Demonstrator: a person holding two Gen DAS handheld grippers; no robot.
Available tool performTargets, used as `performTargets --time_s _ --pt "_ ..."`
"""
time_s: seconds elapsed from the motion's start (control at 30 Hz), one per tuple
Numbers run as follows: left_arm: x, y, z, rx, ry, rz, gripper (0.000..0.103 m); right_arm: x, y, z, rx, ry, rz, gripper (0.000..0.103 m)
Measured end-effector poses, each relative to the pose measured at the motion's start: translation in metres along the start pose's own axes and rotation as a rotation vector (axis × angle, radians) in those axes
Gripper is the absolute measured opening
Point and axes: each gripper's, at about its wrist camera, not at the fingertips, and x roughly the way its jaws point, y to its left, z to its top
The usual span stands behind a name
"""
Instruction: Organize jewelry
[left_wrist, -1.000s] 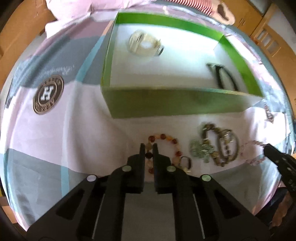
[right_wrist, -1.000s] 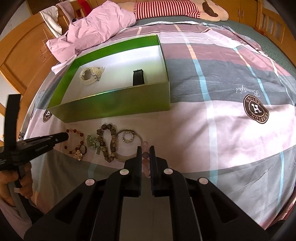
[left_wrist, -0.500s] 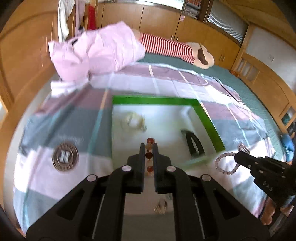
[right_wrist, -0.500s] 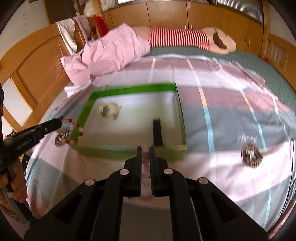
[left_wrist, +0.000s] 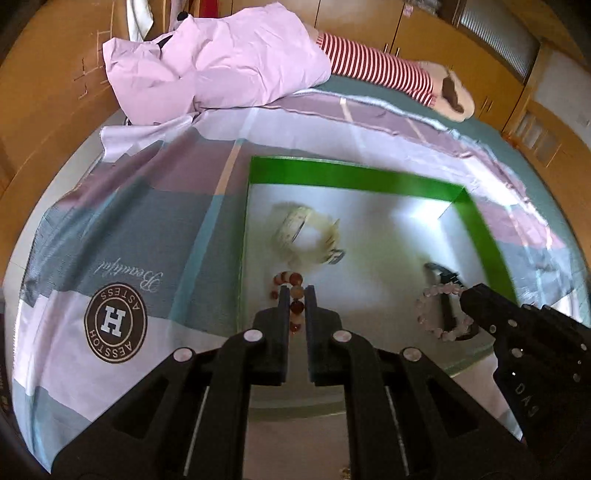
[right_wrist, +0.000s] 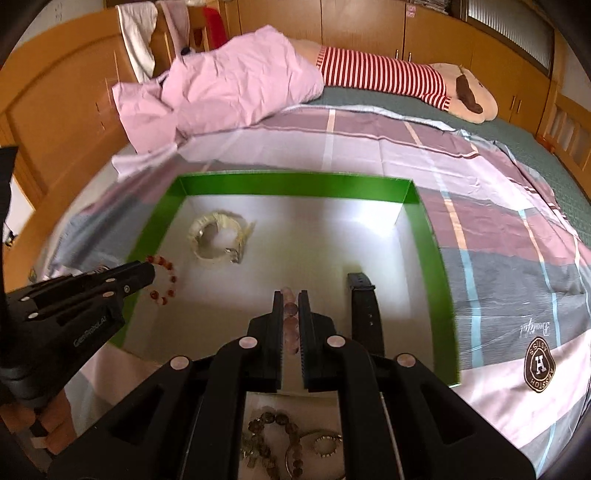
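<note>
My left gripper (left_wrist: 296, 293) is shut on a red and amber bead bracelet (left_wrist: 295, 306) and holds it over the left part of the green box (left_wrist: 354, 177). It also shows in the right wrist view (right_wrist: 164, 277). My right gripper (right_wrist: 291, 299) is shut on a pale pink bead bracelet (right_wrist: 290, 325), which hangs over the box floor and shows in the left wrist view (left_wrist: 439, 314). Inside the box lie a cream bracelet (right_wrist: 218, 240) and a black strap (right_wrist: 364, 310).
Several more pieces of jewelry (right_wrist: 280, 443) lie on the patchwork bedspread (right_wrist: 517, 240) in front of the box. A pink quilt (right_wrist: 229, 85) and a striped plush toy (right_wrist: 399, 77) lie at the far side of the bed. Wooden cabinets stand behind.
Both grippers have lifted their bracelets off the bedspread and carried them forward over the green box.
</note>
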Motion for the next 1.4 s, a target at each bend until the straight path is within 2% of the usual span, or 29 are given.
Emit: performTargets --time_s 0.07,0.1,0.13,0.27,0.4,0.47,0.5,0.53,0.63,0.73,0.83,0.93,1.13,1.17,1.2,1.23,1.4 --pt "-0.001 -0.003 -0.001 0.014 -0.001 0.026 0.018 0.002 0.000 -0.004 0.009 0.014 -0.003 0.036" --pt "-0.006 -0.004 -0.002 0.017 -0.006 0.031 0.030 -0.001 -0.002 -0.006 0.020 0.013 0.005 0.053" --pt "-0.011 -0.006 -0.002 0.022 -0.015 0.030 0.037 -0.007 -0.003 -0.009 0.031 -0.003 0.014 0.056" --pt "-0.043 -0.015 -0.011 0.075 -0.037 0.035 0.038 -0.040 -0.007 -0.025 0.011 -0.047 0.028 0.056" --pt "-0.063 -0.012 -0.033 0.055 0.016 0.002 0.042 -0.066 -0.014 -0.051 -0.004 -0.047 0.073 0.056" --pt "-0.066 -0.009 -0.047 0.048 0.057 0.000 0.044 -0.069 -0.018 -0.068 0.004 -0.018 0.102 0.050" --pt "-0.065 -0.006 -0.056 0.039 0.079 0.008 0.044 -0.068 -0.018 -0.075 0.003 0.003 0.113 0.043" --pt "-0.063 -0.003 -0.064 0.031 0.101 0.017 0.044 -0.062 -0.018 -0.084 -0.012 0.038 0.110 0.036" --pt "-0.056 0.016 -0.079 -0.036 0.181 0.006 0.044 -0.043 -0.021 -0.095 -0.005 0.105 0.076 0.026" --pt "-0.057 0.035 -0.076 -0.098 0.175 0.010 0.047 -0.031 -0.031 -0.097 0.073 0.137 0.083 0.026" --pt "-0.055 0.044 -0.073 -0.134 0.179 0.012 0.052 -0.023 -0.027 -0.094 0.063 0.149 0.062 0.026" --pt "-0.048 0.040 -0.076 -0.121 0.209 0.011 0.052 -0.012 -0.016 -0.092 0.021 0.172 0.065 0.026" --pt "-0.036 0.023 -0.081 -0.076 0.248 -0.022 0.055 0.021 0.006 -0.097 -0.074 0.247 -0.002 0.026" --pt "-0.032 0.019 -0.082 -0.068 0.261 -0.033 0.055 0.020 0.008 -0.099 -0.094 0.239 -0.006 0.024" --pt "-0.030 0.018 -0.083 -0.064 0.267 -0.038 0.055 0.019 0.010 -0.101 -0.107 0.247 0.000 0.010" --pt "-0.028 0.014 -0.084 -0.058 0.275 -0.045 0.055 0.018 0.010 -0.103 -0.108 0.257 0.012 0.008" --pt "-0.016 -0.003 -0.086 -0.028 0.290 -0.091 0.055 -0.006 -0.005 -0.111 -0.067 0.234 0.058 0.008"
